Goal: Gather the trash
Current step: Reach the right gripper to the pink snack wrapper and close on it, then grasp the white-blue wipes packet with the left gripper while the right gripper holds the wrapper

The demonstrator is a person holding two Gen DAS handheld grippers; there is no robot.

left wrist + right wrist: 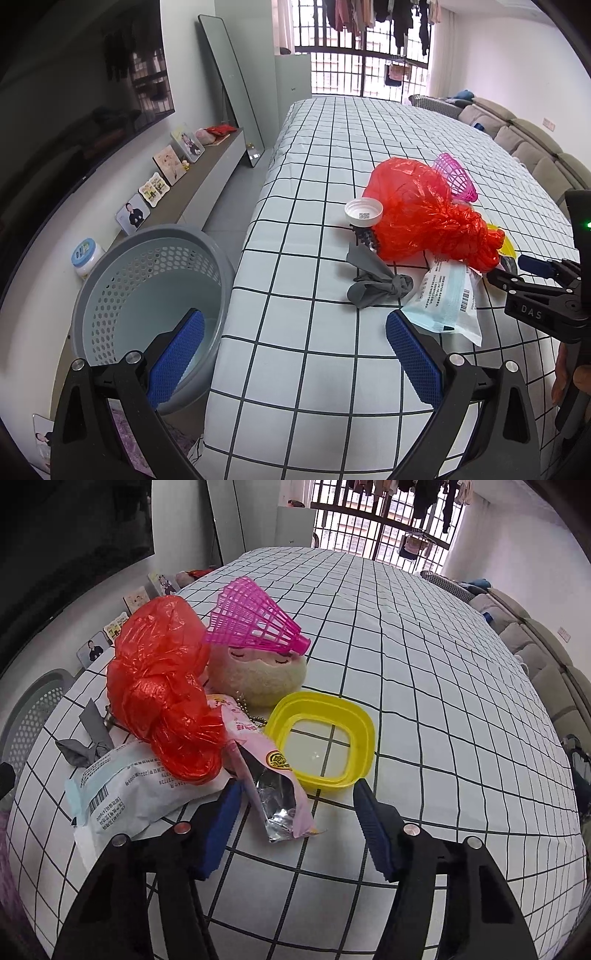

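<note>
The left gripper (295, 343) occupied the lower centre of the left wrist view with its blue-padded fingers (413, 354) spread wide and nothing between them; it hung over the near edge of the checked tablecloth (317, 147), with the grey perforated basket (147, 295) at lower left, beside and below the table edge. The trash lay clustered right of centre on the cloth: a knotted red plastic bag (421, 210); a white bottle cap (364, 211) touching its left side; a knotted grey rag (373, 280) just below the cap; a pale blue and white wrapper (447, 299) lying partly under the bag, at the right of the rag. The right gripper (532, 280) entered at the right edge of that view, near the wrapper. In the right wrist view the right gripper (295, 805) stood at lower centre with its jaws parted and empty; a torn pink snack wrapper (273, 775) with a foil lining lay between the fingertips; a yellow square lid (321, 734) sat just beyond the right fingertip. A beige plush toy (258, 679) lay behind the lid, with a pink plastic shuttlecock (255, 620) resting on top of it; the red plastic bag (166, 686) lay at centre left, touching the toy and overlapping the pale wrapper (129, 797).
</note>
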